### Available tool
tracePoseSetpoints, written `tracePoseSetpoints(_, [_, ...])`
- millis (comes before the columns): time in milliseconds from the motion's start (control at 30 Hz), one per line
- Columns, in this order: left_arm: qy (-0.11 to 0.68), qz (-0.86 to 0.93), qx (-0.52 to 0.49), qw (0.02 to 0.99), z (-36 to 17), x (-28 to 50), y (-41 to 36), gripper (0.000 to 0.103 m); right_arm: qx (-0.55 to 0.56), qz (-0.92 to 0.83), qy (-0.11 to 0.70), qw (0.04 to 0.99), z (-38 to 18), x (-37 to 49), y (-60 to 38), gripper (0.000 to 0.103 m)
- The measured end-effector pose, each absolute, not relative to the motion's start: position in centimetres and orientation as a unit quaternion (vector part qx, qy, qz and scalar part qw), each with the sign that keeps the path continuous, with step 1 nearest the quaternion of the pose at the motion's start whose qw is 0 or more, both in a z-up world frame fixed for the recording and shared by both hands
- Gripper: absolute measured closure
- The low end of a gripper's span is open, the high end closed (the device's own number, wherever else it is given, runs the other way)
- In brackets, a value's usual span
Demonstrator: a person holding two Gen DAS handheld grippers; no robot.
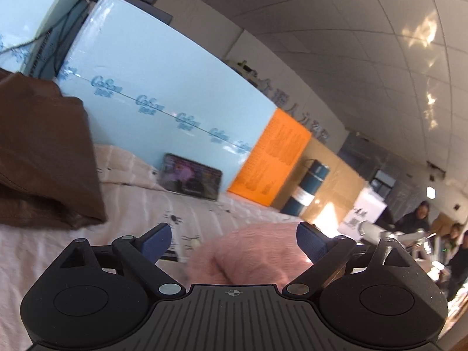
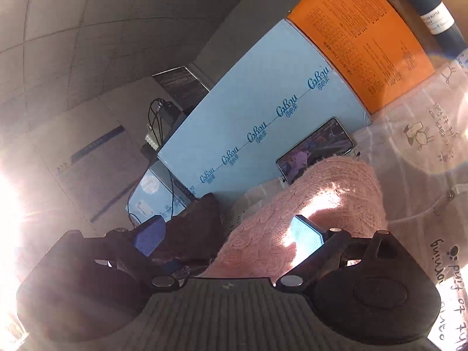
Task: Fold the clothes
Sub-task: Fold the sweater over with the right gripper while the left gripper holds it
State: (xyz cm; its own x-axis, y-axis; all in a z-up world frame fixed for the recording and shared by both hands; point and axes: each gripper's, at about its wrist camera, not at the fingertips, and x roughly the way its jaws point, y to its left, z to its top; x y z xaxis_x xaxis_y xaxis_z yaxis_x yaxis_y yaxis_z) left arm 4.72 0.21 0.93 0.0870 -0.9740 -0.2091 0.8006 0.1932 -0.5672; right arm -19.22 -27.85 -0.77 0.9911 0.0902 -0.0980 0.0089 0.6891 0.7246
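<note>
A: We log the left gripper (image 1: 234, 241) with its jaws spread wide and nothing pinched. The fuzzy pink knitted sweater (image 1: 251, 251) sits bunched low between the blue pads (image 1: 156, 241), but neither pad presses on it.

B: Agreed. The right gripper (image 2: 231, 234) is much the same: jaws near their widest, no grip. In its view the pink knit (image 2: 316, 201) lies as a long rolled heap running from near to far, beside the sunlit right pad (image 2: 307, 231) and apart from it. Judgement: the sweater lies loose on the bed for the next fold, and both tools are clear of it.

A: Where it rests: on the pale pink printed bedsheet (image 1: 204, 213), near the middle. At far left we note a dark brown folded garment (image 1: 44, 152), heaped up, well apart from the pink one in the left view.

B: In the right view the brown cloth (image 2: 187, 231) is just beside the left pad, so it could snag a sweep to that side.

A: Other obstacles: a smartphone with a lit screen (image 1: 191, 180) leaning on the light blue printed foam board (image 1: 163, 87) at the far edge, just beyond the sweater. An orange printed panel (image 1: 275, 158) and a dark blue cylindrical bottle (image 1: 307, 187) stand farther right.

B: Strong glare washes out the left of the right view; we cannot tell what lies there.
</note>
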Motion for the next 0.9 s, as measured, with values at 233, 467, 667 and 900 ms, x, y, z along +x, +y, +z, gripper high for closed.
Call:
tracePoseSetpoints(233, [0.377,-0.606,-0.118,0.691,-0.9,2.9,-6.2,0.01,0.418,0.016,0.057,0.907,-1.5,-20.0,-28.7,0.009])
tracePoseSetpoints(467, [0.396,-0.586,-0.093,0.701,-2.2,2.1,-8.5,0.02,0.438,-0.035,0.062,0.896,-2.4,-20.3,-29.4,0.006])
tracePoseSetpoints(667, [0.352,-0.616,-0.099,0.698,-1.8,1.5,-8.5,0.074,0.448,-0.047,0.059,0.891,-2.7,-20.6,-29.7,0.004])
tracePoseSetpoints(900, [0.238,-0.656,-0.125,0.705,0.8,-0.3,-6.3,0.078,0.449,0.006,0.018,0.893,-2.2,-21.7,-29.6,0.003])
